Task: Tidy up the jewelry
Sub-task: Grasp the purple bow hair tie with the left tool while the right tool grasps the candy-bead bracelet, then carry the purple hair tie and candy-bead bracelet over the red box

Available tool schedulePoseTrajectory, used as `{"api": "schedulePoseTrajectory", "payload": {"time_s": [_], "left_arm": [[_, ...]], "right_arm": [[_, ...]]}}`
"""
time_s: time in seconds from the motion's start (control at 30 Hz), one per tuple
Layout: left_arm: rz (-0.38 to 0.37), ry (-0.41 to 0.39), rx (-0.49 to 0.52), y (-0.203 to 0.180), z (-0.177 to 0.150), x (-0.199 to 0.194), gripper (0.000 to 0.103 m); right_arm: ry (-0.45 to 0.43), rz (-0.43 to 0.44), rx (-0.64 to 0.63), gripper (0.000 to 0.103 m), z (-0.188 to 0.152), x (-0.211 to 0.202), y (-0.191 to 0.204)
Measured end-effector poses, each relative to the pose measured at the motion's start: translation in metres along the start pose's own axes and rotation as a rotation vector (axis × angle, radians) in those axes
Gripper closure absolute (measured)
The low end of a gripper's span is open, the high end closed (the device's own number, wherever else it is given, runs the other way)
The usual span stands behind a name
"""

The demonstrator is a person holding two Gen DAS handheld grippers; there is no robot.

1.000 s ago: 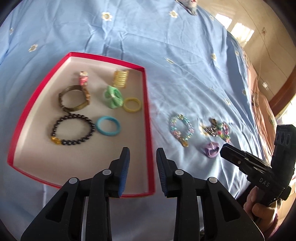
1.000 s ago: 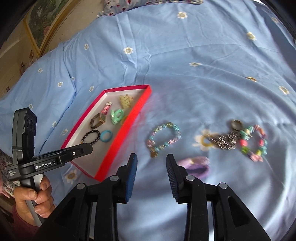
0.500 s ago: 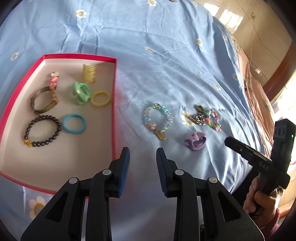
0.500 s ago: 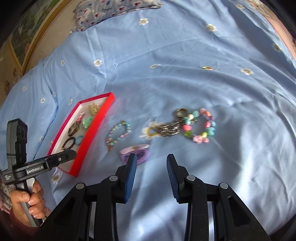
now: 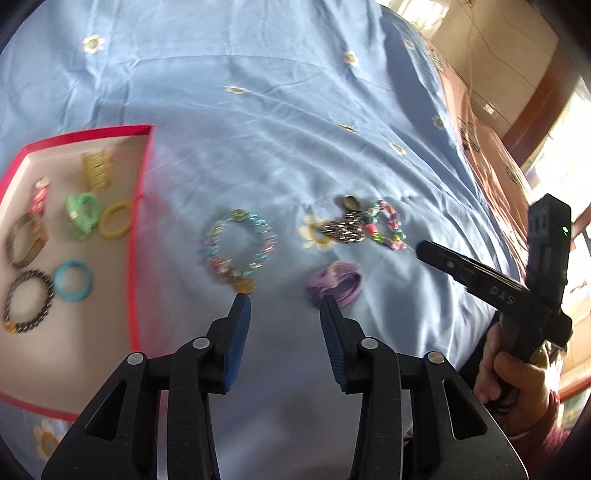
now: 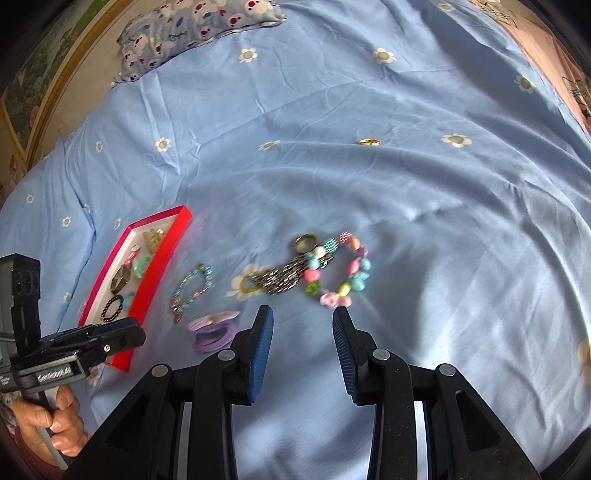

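The red tray (image 5: 142, 206) is cut off by the left wrist view's left edge. The purple hair tie (image 6: 212, 332) is partly hidden behind the right gripper's fingertips (image 6: 264, 325). Fine details of the pastel bead bracelet (image 5: 238, 245) are blurred.

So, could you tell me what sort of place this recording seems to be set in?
Most likely a bedroom at home: the jewelry lies on a bed covered by a blue flower-print sheet, a patterned pillow sits at its far end, and a framed picture hangs beside it.

Both grippers (image 5: 284, 306) (image 6: 303, 317), jaws apart.
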State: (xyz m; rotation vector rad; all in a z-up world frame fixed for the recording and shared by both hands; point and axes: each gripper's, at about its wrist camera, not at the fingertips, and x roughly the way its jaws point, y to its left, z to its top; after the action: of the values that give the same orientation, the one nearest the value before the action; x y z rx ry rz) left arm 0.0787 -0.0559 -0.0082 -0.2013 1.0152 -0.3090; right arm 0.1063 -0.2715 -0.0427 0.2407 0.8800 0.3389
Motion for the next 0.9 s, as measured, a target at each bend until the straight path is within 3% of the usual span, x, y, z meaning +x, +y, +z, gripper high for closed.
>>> {"api": "schedulePoseTrajectory", "payload": {"time_s": [0.2, 0.57, 0.63, 0.73, 0.77, 0.8, 0.9], "left_arm": [[-0.018, 0.023, 0.069, -0.019, 0.009, 0.017, 0.053], [-0.011, 0.067, 0.139, -0.036, 0.017, 0.055, 0.051], [-0.014, 0.077, 0.142, -0.035, 0.016, 0.062, 0.071], [-0.039, 0.079, 0.128, -0.031, 0.014, 0.066, 0.086], [-0.045, 0.080, 0.128, -0.031, 0.014, 0.066, 0.088], [-0.050, 0.080, 0.127, -0.030, 0.014, 0.065, 0.089], [-0.050, 0.069, 0.132, -0.030, 0.012, 0.059, 0.091]], "right_arm": [[0.002, -0.033, 0.013, 0.066, 0.013, 0.013, -0.014], [0.036, -0.061, 0.011, 0.064, 0.024, 0.047, -0.021], [0.044, -0.065, -0.002, 0.064, 0.023, 0.053, -0.021], [0.040, -0.089, -0.033, 0.069, 0.022, 0.055, -0.017], [0.041, -0.098, -0.041, 0.083, 0.022, 0.055, -0.016], [0.043, -0.103, -0.041, 0.089, 0.021, 0.055, -0.017], [0.035, -0.096, -0.036, 0.093, 0.021, 0.052, -0.017]]}}
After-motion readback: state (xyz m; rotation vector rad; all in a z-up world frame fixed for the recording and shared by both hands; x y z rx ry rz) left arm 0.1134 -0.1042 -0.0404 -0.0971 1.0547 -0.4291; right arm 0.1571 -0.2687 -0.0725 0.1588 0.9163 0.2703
